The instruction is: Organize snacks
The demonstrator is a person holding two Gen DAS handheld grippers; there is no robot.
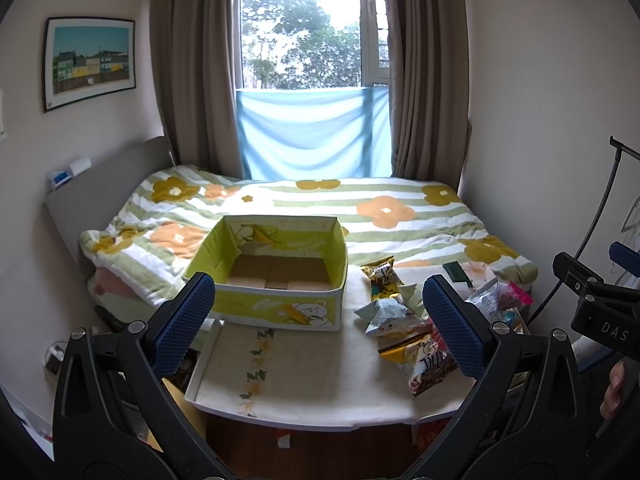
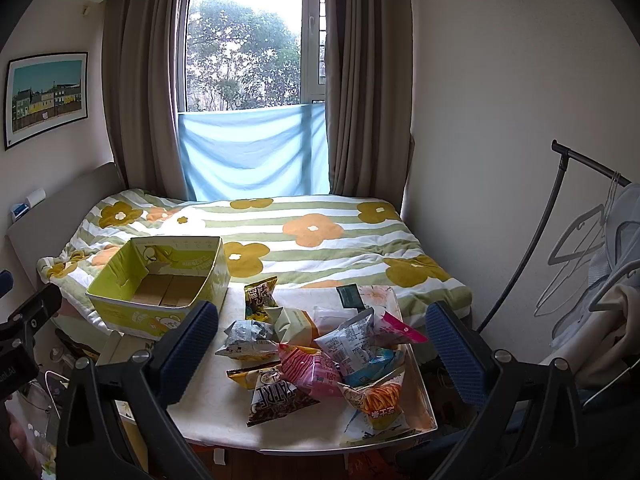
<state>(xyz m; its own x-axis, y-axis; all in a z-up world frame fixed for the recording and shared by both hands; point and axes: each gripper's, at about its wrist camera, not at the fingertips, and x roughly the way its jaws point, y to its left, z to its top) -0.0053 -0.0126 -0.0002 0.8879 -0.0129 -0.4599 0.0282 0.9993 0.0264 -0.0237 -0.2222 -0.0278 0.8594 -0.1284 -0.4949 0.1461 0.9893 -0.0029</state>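
Nearby, snack bags (image 2: 320, 356) crowd the table (image 1: 304, 376) beside the box (image 1: 276, 276).

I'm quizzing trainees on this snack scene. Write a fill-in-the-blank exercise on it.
1. The green box holds ____ snacks.
2. The snack packets lie in a heap on the white ____.
3. The left gripper and the right gripper are both ____.
4. The box is printed with a cartoon ____.

Missing words: no; table; open; bear

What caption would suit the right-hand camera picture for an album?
Open right gripper poised over a pile of snack bags beside an empty green box.
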